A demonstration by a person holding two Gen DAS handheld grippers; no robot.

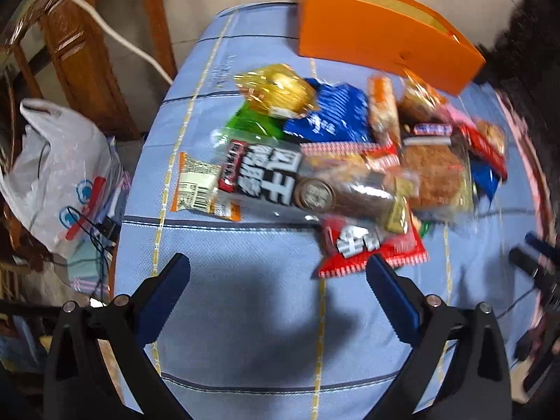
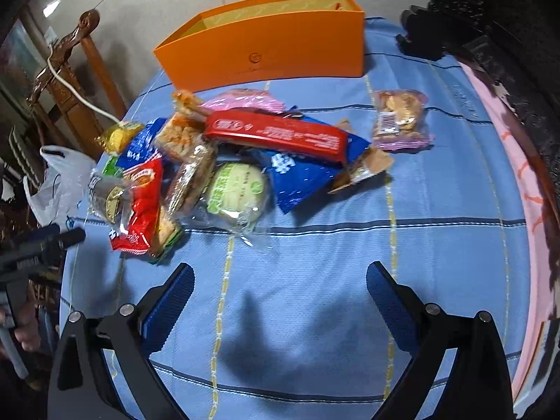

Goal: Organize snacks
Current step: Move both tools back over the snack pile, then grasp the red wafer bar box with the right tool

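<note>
At mid-frame the snack pile (image 2: 224, 168) lay heaped on the blue cloth (image 2: 315, 280), the orange box (image 2: 266, 52) above it seemingly empty. Both the left gripper (image 1: 276, 287) and right gripper (image 2: 280, 290) hung spread wide, holding nothing. Sorting hadn't started, I'd say; next came picking one packet.

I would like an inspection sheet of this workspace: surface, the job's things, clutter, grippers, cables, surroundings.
Surface: table under a blue checked cloth; near part bare.
Job's things: pile of snack packets loose on the cloth; one pink-edged packet lies apart to its right; orange box stands open behind, nothing seen inside.
Clutter: nothing seen on the table besides the snacks.
Grippers: left gripper and right gripper both open, holding nothing, above bare cloth.
Cables: white cable hangs past the wooden furniture; thin dark wires beside the table.
Surroundings: white plastic bag left of the table.
</note>
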